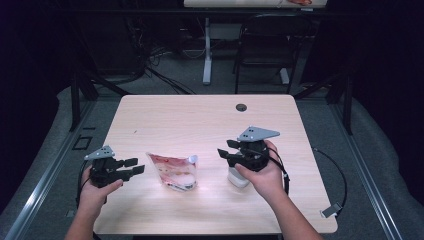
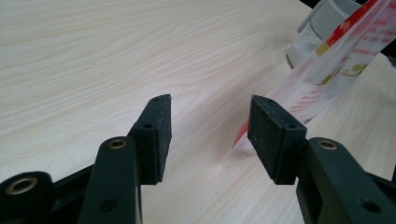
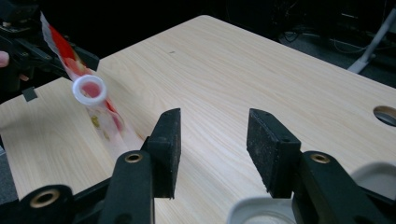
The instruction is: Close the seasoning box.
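Note:
A clear plastic pouch [image 1: 172, 171] with red print and a white round spout [image 3: 90, 89] stands crumpled on the wooden table [image 1: 200, 115], between the two hands. My left gripper [image 1: 134, 167] is just left of it and open. In the left gripper view the pouch [image 2: 336, 70] has one corner reaching in beside the right pad [image 2: 268, 135], unpressed, within the left gripper [image 2: 210, 135]. My right gripper [image 1: 223, 150] is to the pouch's right, open with nothing between its jaws, and aims at the pouch. A white container [image 1: 238, 178] sits under the right hand.
A round cable hole [image 1: 241, 107] lies in the table's far side. A dark chair [image 1: 265, 45] and a desk leg [image 1: 207, 55] stand beyond the table. The white container's rim [image 3: 261, 212] shows right below the right gripper [image 3: 215, 149]. The far half of the tabletop is bare.

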Available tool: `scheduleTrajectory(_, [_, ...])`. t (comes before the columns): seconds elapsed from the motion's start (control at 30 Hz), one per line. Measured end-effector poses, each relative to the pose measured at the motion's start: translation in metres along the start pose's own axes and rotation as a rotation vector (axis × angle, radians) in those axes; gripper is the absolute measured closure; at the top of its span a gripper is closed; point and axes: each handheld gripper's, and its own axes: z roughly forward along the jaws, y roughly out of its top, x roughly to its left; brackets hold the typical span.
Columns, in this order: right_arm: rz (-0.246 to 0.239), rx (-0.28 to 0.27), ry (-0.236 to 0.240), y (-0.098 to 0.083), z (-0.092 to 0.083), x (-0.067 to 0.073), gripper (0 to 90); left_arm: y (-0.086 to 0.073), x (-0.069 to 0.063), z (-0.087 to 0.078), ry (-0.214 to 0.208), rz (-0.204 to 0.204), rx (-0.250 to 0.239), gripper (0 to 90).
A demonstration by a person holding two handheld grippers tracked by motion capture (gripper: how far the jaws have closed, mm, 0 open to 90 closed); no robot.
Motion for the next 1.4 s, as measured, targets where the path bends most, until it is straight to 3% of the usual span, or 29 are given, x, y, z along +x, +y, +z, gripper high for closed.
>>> scheduleTrajectory(0.23, [0.048, 0.009, -0.024, -0.005, -0.010, -0.019, 61.6, 0.000, -0.001, 0.001, 0.015, -0.003, -0.002, 49.5])
scheduleTrajectory(0.4, [0.078, 0.019, -0.069, -0.007, -0.015, -0.036, 68.0, 0.000, -0.001, 0.001, 0.020, 0.004, 0.013, 49.3])
scheduleTrajectory(0.57, [0.108, 0.035, -0.103, -0.008, -0.018, -0.050, 79.5, 0.000, -0.001, 0.001, 0.023, 0.001, 0.003, 49.2])
scheduleTrajectory(0.73, [0.128, 0.055, -0.170, -0.011, -0.019, -0.067, 90.0, -0.001, 0.000, 0.001, 0.027, 0.000, 0.006, 49.1])
scheduleTrajectory(0.87, [0.173, 0.043, -0.158, -0.012, -0.019, -0.077, 90.0, -0.001, -0.001, 0.001, 0.032, -0.002, 0.007, 49.1])
scheduleTrajectory(0.97, [0.207, -0.008, -0.115, -0.010, -0.022, -0.077, 90.0, -0.001, -0.001, 0.001, 0.033, -0.003, 0.007, 49.1])
scheduleTrajectory(1.2, [0.183, 0.010, -0.184, -0.005, -0.026, -0.078, 90.0, -0.001, 0.000, 0.000, 0.031, -0.003, 0.014, 49.1])
scheduleTrajectory(1.4, [0.221, 0.017, -0.225, -0.011, -0.027, -0.086, 90.0, -0.002, 0.001, 0.000, 0.037, -0.007, 0.008, 49.1])
